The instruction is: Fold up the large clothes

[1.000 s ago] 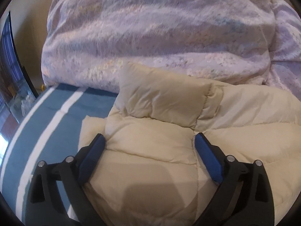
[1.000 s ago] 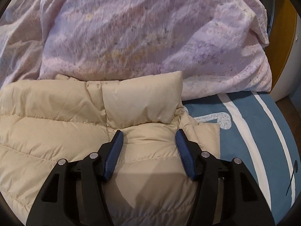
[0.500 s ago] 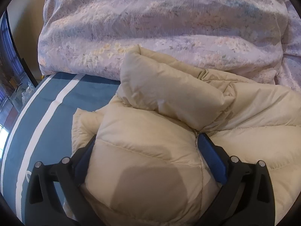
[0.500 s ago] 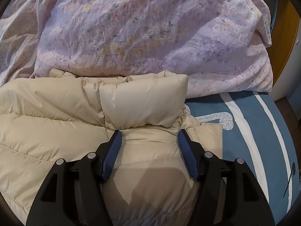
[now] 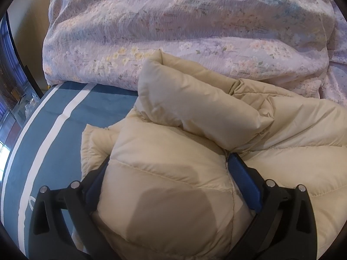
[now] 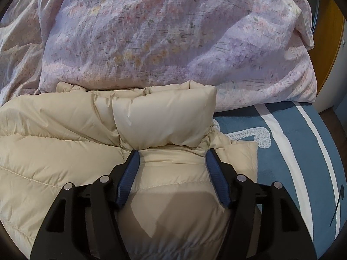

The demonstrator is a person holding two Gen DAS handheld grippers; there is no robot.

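Both grippers, left (image 5: 167, 173) and right (image 6: 171, 169), jaws clenched on the cream puffer jacket (image 5: 282, 130) filling the frame's lower half on the bed, gather its corners mid-fold, likely carrying them over next.

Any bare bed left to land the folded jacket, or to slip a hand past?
Two bare strips of blue striped sheet: one left of the jacket, below the floral duvet; one on its right. Jacket's far edge lies tight against the duvet. Left gripper and right gripper both straddle jacket bulk.
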